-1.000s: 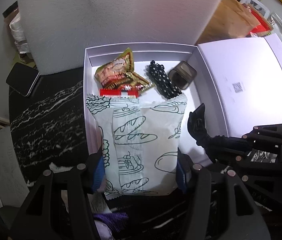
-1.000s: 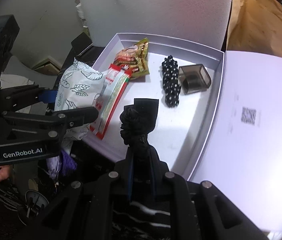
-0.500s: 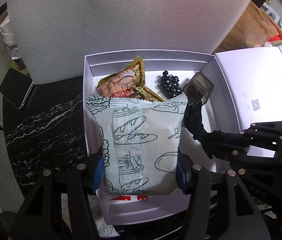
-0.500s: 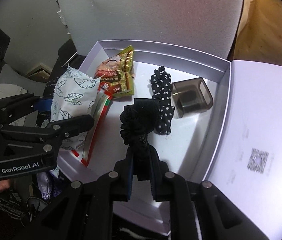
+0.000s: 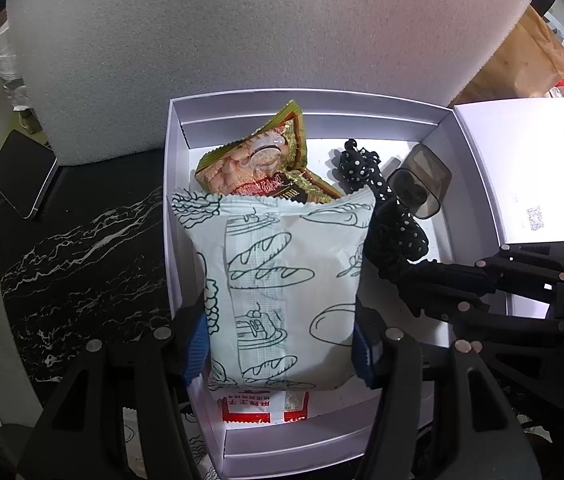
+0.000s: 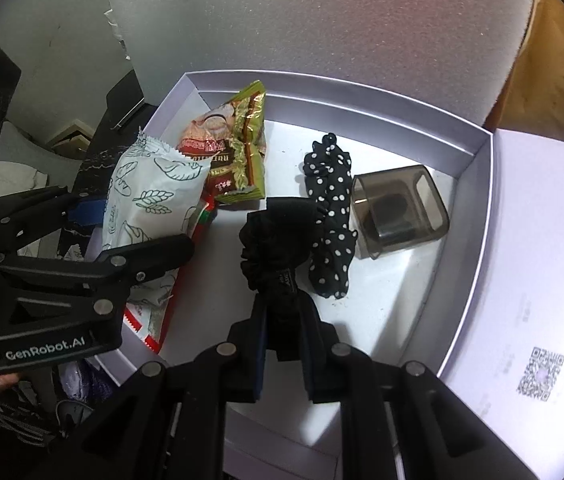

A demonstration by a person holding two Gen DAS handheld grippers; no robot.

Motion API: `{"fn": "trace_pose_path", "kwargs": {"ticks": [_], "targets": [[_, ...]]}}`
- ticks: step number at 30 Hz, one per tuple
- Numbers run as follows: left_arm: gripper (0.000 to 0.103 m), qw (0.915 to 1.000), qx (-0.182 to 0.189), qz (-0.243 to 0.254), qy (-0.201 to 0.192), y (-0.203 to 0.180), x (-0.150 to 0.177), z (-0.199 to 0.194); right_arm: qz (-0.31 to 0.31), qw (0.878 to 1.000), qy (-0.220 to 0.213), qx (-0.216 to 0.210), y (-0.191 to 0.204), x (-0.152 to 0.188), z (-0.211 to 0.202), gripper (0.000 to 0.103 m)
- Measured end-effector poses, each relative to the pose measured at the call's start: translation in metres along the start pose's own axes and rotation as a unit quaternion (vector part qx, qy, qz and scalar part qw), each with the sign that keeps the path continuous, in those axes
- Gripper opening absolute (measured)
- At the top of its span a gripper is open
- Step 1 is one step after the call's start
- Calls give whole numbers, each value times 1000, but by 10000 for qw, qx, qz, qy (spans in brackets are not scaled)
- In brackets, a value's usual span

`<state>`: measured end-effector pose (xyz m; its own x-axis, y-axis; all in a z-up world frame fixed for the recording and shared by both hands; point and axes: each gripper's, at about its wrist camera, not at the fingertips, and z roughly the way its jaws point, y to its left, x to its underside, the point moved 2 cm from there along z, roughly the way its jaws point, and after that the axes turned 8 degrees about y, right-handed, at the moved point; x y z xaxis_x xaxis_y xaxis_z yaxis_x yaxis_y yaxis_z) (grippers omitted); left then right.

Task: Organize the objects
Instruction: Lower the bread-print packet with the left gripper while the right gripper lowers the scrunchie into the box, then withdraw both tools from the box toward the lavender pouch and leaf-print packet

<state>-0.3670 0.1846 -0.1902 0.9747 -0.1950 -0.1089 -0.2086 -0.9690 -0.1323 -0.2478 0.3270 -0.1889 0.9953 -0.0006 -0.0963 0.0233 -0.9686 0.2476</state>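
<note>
My left gripper (image 5: 282,344) is shut on a white bread-print snack bag (image 5: 282,280) and holds it over the left half of a white box (image 5: 174,184). The bag also shows in the right wrist view (image 6: 154,208). My right gripper (image 6: 282,340) is shut on a black scrunchie (image 6: 274,240) over the box (image 6: 477,216) middle, right beside a polka-dot scrunchie (image 6: 329,216). A green-gold snack packet (image 5: 266,160) and a red-white packet (image 5: 262,404) lie under the bag.
A smoky clear case (image 6: 397,212) sits at the box's right side. The box lid (image 6: 529,280) with a QR code lies open to the right. A phone (image 5: 22,176) rests on the black marble table (image 5: 82,260). A white foam board (image 5: 242,32) stands behind the box.
Both grippers have moved forward over the box with their loads. The bread bag now covers most of the red-white packet, and the black scrunchie has come up beside the polka-dot one.
</note>
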Motion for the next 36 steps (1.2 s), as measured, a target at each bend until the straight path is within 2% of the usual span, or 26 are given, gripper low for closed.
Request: {"fn": "trace_pose_path", "kwargs": {"ticks": [8,11,16,26,36], "targets": [[56,9998,-182,41,27,-7,0,-2,-22,9999,56,113,2,-1,1,21],[57,9997,-220,-29,54,-8,2,-5,-6,9999,30,167,3,1,-3,26],[57,9996,-199,-173,54,-5,8,-14,-5,9997,-70,223,5,3,-13,40],[62,9991,-254,-166,-292,-8,19,-55,-19,9990,-321,319,9,15,-44,43],[62,9982,-212,-141,-545,-14,30,-106,13,9972,-596,452,12,29,-81,43]]}}
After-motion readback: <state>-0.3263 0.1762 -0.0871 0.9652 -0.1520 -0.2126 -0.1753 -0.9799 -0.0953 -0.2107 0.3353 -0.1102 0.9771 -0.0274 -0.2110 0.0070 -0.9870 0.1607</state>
